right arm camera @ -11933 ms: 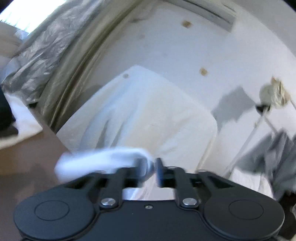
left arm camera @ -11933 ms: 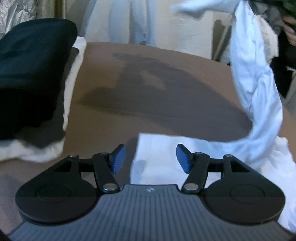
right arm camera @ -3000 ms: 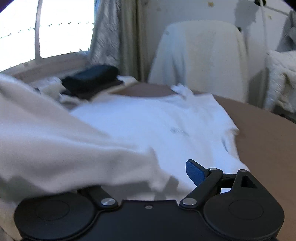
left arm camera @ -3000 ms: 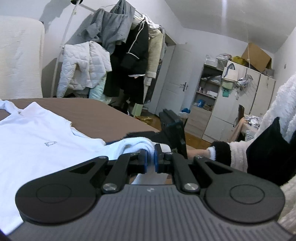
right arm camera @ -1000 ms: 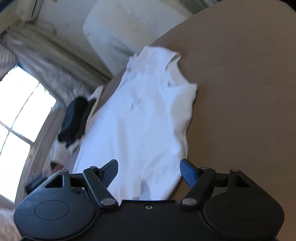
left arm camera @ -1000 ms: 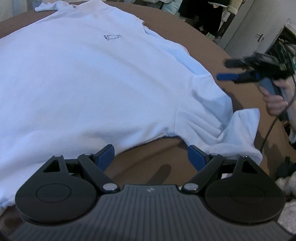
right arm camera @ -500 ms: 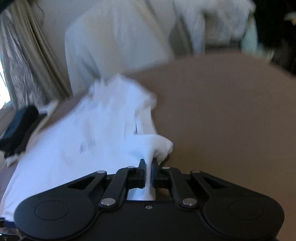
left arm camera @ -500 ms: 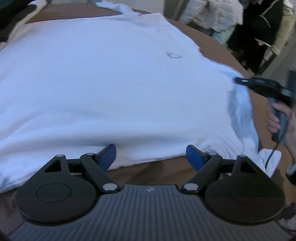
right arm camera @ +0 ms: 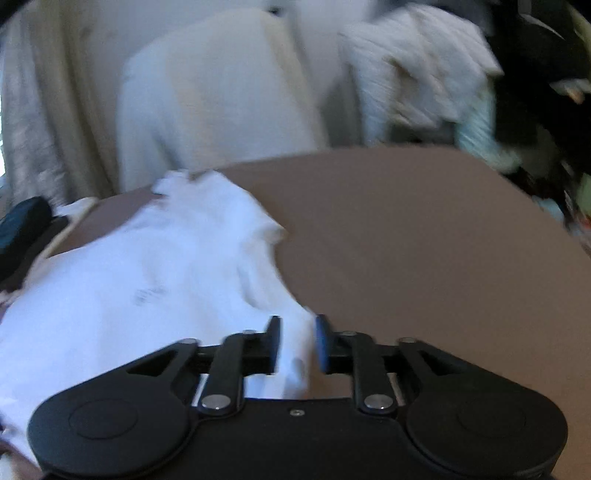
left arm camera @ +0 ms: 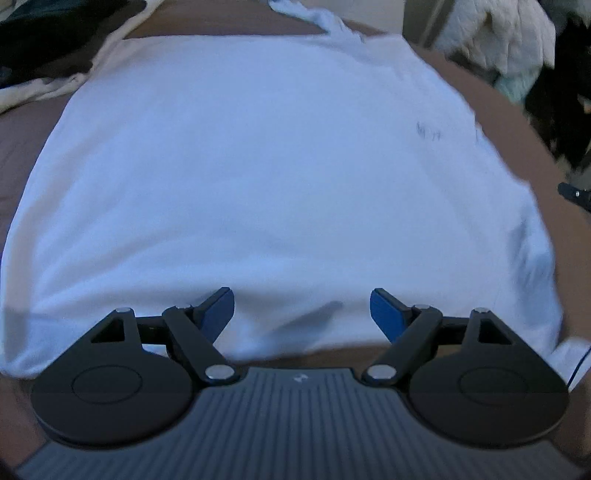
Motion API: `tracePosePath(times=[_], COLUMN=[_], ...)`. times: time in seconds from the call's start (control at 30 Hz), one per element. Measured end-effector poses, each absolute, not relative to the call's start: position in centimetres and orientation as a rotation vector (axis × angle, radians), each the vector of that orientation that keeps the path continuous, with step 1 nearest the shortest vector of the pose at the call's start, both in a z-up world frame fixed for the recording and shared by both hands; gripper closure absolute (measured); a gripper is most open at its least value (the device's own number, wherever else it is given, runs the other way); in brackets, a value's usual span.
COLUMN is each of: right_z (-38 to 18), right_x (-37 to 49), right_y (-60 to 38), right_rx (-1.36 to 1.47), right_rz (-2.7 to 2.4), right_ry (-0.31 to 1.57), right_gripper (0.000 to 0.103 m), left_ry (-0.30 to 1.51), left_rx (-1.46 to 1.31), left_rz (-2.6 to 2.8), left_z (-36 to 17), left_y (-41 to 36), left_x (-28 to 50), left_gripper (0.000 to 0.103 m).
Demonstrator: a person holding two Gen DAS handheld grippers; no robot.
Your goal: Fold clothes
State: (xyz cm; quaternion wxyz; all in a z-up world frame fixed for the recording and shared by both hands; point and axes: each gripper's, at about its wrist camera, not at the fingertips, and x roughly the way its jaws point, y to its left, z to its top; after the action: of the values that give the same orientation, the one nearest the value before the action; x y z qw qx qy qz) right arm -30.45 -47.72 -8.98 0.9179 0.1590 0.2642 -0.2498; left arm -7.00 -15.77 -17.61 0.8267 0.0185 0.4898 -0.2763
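- A white T-shirt (left arm camera: 258, 177) lies spread flat, front up, on a brown bed (right arm camera: 424, 229). It looks laid out this way so its sides can be folded inward.
- The left gripper (left arm camera: 302, 308) hovers over the shirt's near edge with its blue fingers (left arm camera: 384, 314) spread wide, holding nothing. Judging by its position, it is lining up on that edge for a grasp.
- The right gripper (right arm camera: 297, 341) sits at the shirt's right side. Its fingers (right arm camera: 322, 341) stand a little apart with a fold of the white sleeve fabric between them; the picture is blurred, so I cannot tell whether they grip it.
- Half a second earlier those right fingers were pressed together on a raised peak of cloth. Now they have parted and the fabric lies lower, suggesting the sleeve is being let go after being tucked in.
- The left gripper has shifted toward the middle of the hem, fingers as wide as before.
- A dark folded garment (left arm camera: 48, 33) rests at the bed's far left.
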Motion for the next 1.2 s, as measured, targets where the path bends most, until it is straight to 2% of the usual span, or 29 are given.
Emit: tracePosePath(times=[0.1, 0.2, 0.3, 0.43, 0.6, 0.77, 0.93, 1.03, 1.1, 1.2], right_z=[-4.0, 2.4, 9.3, 16.3, 21.4, 17.7, 9.1, 3.3, -0.5, -5.2], right_x=[-27.4, -23.5, -18.6, -12.4, -4.2, 2.9, 10.1, 13.6, 15.3, 17.7], right_y=[-47.3, -48.0, -49.6, -50.4, -50.0, -50.8, -52.4, -54.7, -56.3, -58.1], right_rx=[0.26, 0.32, 0.519, 0.671, 0.438, 0.369, 0.319, 0.388, 0.453, 0.513], right_rz=[-0.37, -0.205, -0.103, -0.06, -0.179, -0.123, -0.151, -0.175, -0.2, -0.246], right_ry=[0.552, 0.613, 0.729, 0.902, 0.976, 0.878, 0.8, 0.757, 0.74, 0.742], right_gripper=[0.064, 0.061, 0.046, 0.045, 0.045, 0.045, 0.046, 0.046, 0.046, 0.046], left_ry=[0.967, 0.901, 0.885, 0.909, 0.934, 0.885, 0.807, 0.747, 0.753, 0.789], left_rx=[0.088, 0.162, 0.194, 0.185, 0.102, 0.114, 0.165, 0.179, 0.183, 0.204], left_rz=[-0.587, -0.574, -0.582, -0.602, -0.625, -0.642, -0.659, -0.64, -0.645, -0.654], left_z=[-14.7, -12.0, -9.5, -6.1, -3.0, -3.0, -5.2, -7.8, -9.7, -12.6], left_y=[-16.9, -17.4, -17.7, -17.7, -18.6, -21.0, -23.3, -24.5, -25.7, -28.3], left_x=[-6.2, -4.5, -2.1, 2.2, 8.0, 13.0, 18.9, 22.8, 25.9, 30.2], left_gripper=[0.021, 0.021, 0.021, 0.021, 0.021, 0.021, 0.021, 0.023, 0.027, 0.027])
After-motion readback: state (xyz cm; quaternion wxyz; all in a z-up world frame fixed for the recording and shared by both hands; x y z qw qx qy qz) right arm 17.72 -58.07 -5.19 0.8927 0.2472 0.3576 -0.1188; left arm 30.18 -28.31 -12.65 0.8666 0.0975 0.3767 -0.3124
